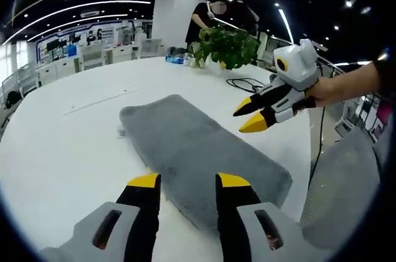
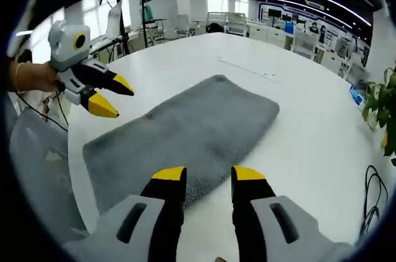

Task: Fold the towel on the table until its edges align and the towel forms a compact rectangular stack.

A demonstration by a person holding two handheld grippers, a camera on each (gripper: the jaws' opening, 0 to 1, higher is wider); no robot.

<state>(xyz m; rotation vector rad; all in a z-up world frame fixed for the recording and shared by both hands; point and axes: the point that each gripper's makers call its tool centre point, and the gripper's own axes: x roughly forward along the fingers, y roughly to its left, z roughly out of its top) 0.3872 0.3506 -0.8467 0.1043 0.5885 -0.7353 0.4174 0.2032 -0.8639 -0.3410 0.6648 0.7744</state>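
Yellow-tipped jaws of the left tool stand apart at the grey towel's near long edge, holding nothing. Across it the right tool is likewise parted and empty over the opposite edge. Still one flat layer, the towel lies long and narrow on the white table. Uneven grips could fold it skewed, I reckon, or drag it toward the table's rim. Both hands are held low, aimed inward, facing each other.

towel: 1; gripper: 2; plant: 1; table: 1
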